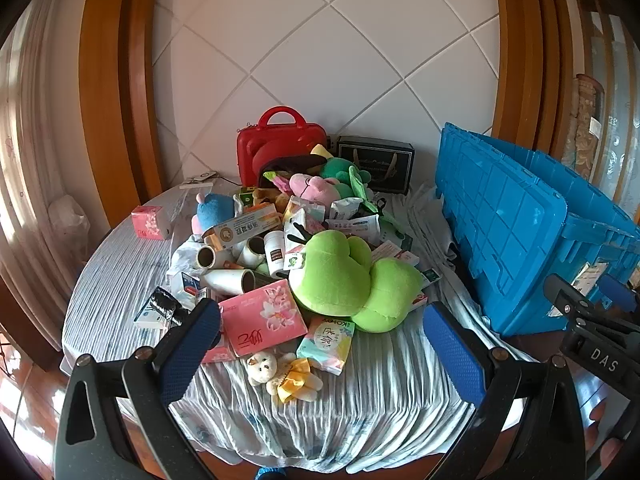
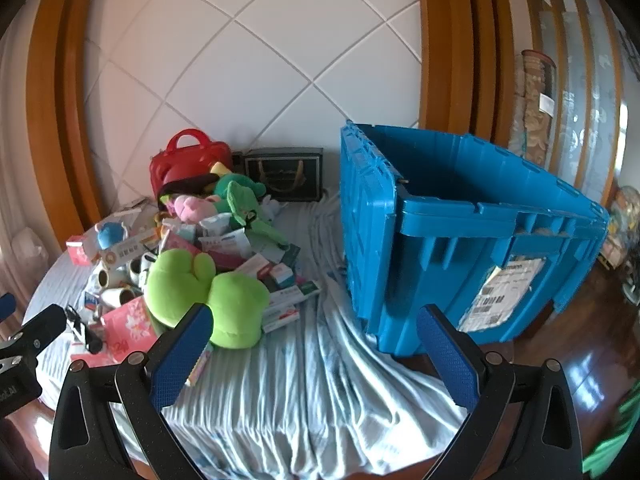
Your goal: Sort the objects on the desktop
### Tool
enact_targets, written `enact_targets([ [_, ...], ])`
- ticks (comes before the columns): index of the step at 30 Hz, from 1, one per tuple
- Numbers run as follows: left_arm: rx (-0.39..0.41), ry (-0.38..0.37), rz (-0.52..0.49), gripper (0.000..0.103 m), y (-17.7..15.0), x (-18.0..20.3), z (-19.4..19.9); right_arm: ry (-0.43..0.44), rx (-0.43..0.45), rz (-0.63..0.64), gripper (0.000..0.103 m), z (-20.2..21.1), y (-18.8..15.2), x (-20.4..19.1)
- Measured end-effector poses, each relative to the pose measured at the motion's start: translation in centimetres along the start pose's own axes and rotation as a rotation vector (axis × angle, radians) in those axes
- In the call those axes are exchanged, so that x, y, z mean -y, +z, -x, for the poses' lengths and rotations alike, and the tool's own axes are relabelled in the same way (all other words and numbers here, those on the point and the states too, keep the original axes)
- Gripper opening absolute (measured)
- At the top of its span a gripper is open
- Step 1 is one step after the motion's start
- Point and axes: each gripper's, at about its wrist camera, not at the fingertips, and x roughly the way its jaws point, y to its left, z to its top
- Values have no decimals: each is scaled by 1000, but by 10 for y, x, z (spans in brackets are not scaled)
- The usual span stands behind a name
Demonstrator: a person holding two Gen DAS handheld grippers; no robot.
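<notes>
A round worktop (image 1: 120, 280) under a wrinkled pale cloth, before a white quilted wall (image 1: 328, 60) with wood trim, carries a central pile of toys and boxes (image 1: 296, 248) beside a blue crate (image 2: 460, 232) bearing a shipping label; both the left gripper (image 1: 320, 344) and right gripper (image 2: 316, 344) hold their jaws spread and empty, "DAS" printed on one.

Both tools were black plastic frames with round silver screws. The left gripper (image 1: 322, 344) and right gripper (image 2: 314, 354) each carried two blue, finely textured pads (image 1: 188, 344). White letters "DAS" marked the right gripper's black side.
</notes>
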Motion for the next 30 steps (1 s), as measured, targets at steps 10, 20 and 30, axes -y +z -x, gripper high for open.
enact_targets([
  [10,-13,7,9,103,-4,-4,-6,5,-18,6,103,-8,0,-4],
  [20,-23,19,13,103,-4,-7,-11,13,-27,5,103,-12,-1,-4],
  [30,-33,34,34,103,-5,-18,-15,29,-37,25,103,-17,1,-15],
])
